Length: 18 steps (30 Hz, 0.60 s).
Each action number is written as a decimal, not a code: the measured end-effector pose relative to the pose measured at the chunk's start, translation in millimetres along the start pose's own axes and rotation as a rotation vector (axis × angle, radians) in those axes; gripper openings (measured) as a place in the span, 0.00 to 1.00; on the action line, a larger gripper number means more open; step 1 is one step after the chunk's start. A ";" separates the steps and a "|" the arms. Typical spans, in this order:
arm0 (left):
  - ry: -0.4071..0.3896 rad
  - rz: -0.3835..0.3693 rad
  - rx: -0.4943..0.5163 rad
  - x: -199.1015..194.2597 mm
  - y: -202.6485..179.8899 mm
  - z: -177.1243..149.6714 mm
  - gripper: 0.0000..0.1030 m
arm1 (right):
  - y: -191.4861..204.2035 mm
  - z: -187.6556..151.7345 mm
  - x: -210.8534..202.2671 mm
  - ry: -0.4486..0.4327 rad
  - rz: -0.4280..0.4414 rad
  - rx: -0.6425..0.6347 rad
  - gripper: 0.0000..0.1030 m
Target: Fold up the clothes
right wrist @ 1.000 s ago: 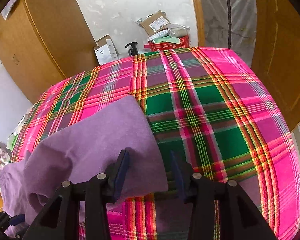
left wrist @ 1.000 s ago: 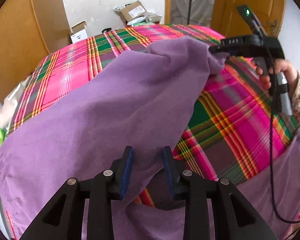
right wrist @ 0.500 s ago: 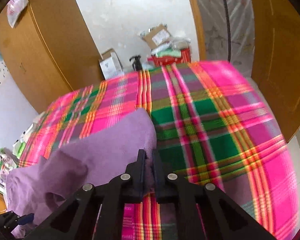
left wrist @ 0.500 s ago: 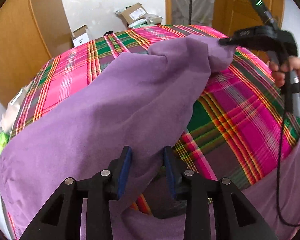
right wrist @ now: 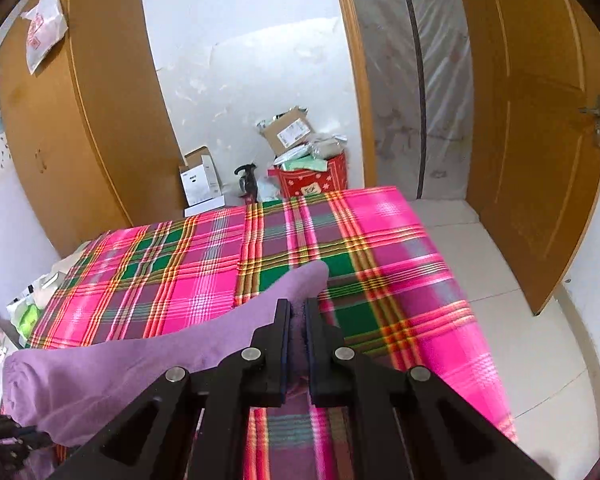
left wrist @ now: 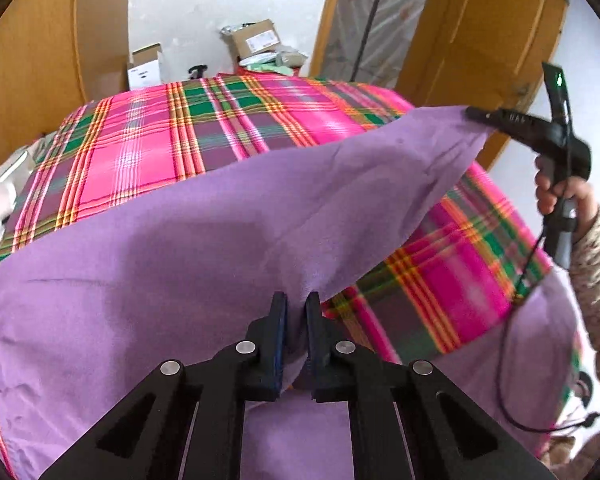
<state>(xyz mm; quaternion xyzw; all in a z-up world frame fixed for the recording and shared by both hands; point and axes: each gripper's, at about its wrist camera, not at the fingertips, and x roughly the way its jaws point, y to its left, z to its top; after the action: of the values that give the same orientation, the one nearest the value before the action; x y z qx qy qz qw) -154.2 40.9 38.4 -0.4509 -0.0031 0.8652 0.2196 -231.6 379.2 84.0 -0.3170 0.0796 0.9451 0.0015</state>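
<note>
the left hand-held gripper is pinched tight on a fold of the purple garment, its two fingers nearly together with cloth bunched between them. the right hand-held gripper is likewise clamped on a corner of the same garment, a tip of purple cloth sticking up past its fingertips. in the left wrist view the right hand-held gripper is raised at the far right, held by a hand in a knitted sleeve, and the cloth stretches up to it from the left one. the garment hangs lifted between the two, its lower part draped over the near side of the bed, which has a pink, green and yellow plaid cover. cardboard boxes sit on the floor beyond the bed, beside a wooden wardrobe.
</note>
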 end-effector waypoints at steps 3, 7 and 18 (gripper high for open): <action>0.023 -0.019 0.015 0.5 -3.2 -6.2 0.09 | -1.0 -10.9 -13.9 -0.008 -0.032 -0.024 0.07; 0.068 -0.018 0.029 13.9 -6.2 -10.3 0.09 | -6.7 -32.7 -4.7 0.062 -0.084 -0.028 0.07; 0.093 -0.016 0.041 19.9 -2.4 -12.0 0.09 | -26.6 -67.1 10.5 0.148 -0.105 0.038 0.07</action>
<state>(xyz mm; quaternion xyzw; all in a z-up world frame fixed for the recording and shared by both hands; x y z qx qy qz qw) -153.8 48.4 16.3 -0.4859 0.0212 0.8414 0.2357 -198.3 394.8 21.1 -0.3896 0.0806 0.9160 0.0510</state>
